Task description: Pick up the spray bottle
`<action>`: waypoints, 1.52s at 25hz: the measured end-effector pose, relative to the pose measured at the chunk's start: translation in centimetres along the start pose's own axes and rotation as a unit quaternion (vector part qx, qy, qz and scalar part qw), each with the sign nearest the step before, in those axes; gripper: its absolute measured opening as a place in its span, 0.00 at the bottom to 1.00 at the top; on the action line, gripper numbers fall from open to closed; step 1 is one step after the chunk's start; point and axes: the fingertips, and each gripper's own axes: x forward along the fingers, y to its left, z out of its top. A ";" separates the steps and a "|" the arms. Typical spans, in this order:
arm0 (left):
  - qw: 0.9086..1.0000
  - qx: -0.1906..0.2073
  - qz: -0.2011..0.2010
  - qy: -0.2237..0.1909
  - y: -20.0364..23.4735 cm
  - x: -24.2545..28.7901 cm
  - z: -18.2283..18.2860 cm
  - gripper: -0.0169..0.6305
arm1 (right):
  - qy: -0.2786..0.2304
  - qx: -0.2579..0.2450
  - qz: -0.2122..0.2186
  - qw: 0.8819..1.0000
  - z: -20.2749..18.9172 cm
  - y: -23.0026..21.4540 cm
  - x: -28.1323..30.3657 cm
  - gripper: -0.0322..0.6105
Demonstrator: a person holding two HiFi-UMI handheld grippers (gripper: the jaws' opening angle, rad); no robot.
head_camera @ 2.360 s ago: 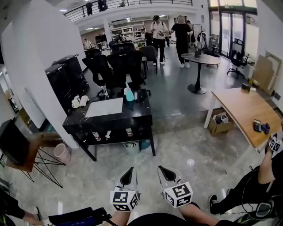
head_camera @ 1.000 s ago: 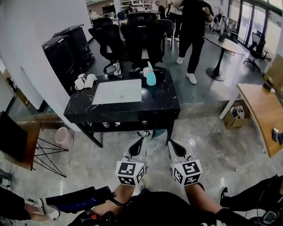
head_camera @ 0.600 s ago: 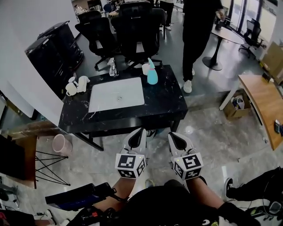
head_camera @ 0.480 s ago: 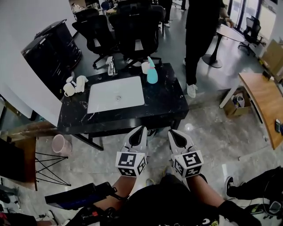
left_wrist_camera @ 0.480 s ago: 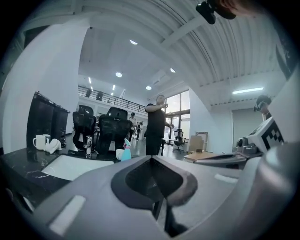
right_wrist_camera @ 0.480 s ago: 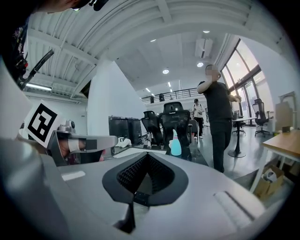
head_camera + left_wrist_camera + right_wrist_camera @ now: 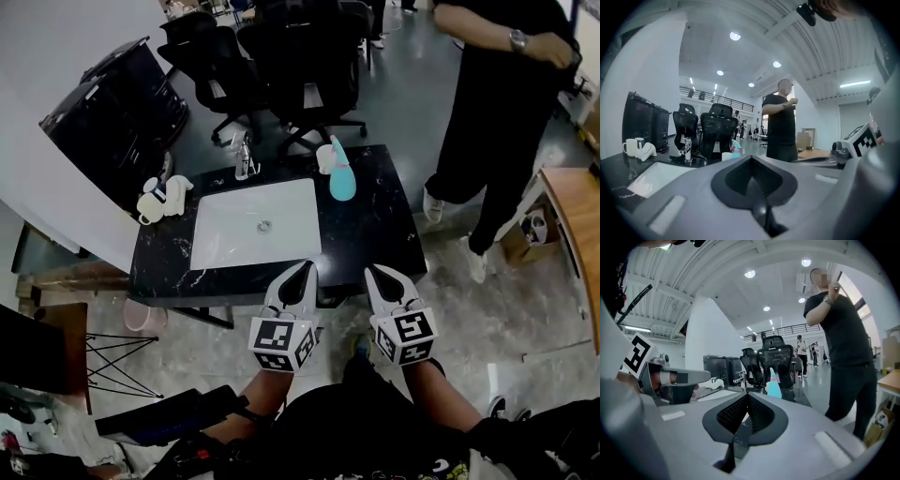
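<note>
Head view: the spray bottle (image 7: 342,180), teal with a pale nozzle, stands upright on the far right part of the black bench (image 7: 375,234), just beside a white cup (image 7: 324,157) and off the right edge of a white mat (image 7: 256,223). Nobody has it yet. The left gripper (image 7: 300,277) and right gripper (image 7: 375,277) are held side by side at the near edge of the bench, well short of the bottle, noses pointed across the top. Left gripper view: its fingers (image 7: 740,180) are pressed together, nothing between them. Right gripper view: same, fingers (image 7: 740,418) closed on nothing, with the bottle showing small and straight ahead just above them. A person in black (image 7: 506,112) stands off the right end of the bench, near the bottle's corner but not touching it. Two mugs (image 7: 155,199) sit at the far left, out of the way. My read: the task is barely begun, approach only. Left to do: spread one pair of fingers, likely the right, reach across the bench, close on the bottle body, lift.
</note>
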 end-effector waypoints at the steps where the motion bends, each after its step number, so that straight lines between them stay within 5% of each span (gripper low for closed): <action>1: 1.000 0.000 0.003 0.001 0.5 1.6 0.1 0.03 | 0.000 -0.002 0.003 1.000 0.3 -1.1 1.4 0.09; 9: 0.999 -0.012 0.035 0.014 3.5 12.0 -0.1 0.03 | 0.007 -0.020 0.027 0.999 1.3 -8.7 12.0 0.09; 18: 0.998 -0.013 0.052 0.032 7.9 16.6 -0.7 0.03 | 0.014 -0.027 0.029 0.999 0.9 -11.1 20.4 0.09; 33: 0.998 -0.012 -0.007 0.059 13.6 21.3 -1.0 0.03 | 0.004 -0.035 -0.037 0.999 1.8 -13.0 28.9 0.40; 38: 0.998 -0.010 -0.008 0.068 14.5 22.3 -1.5 0.03 | 0.005 -0.040 -0.043 0.998 1.6 -13.5 30.7 0.42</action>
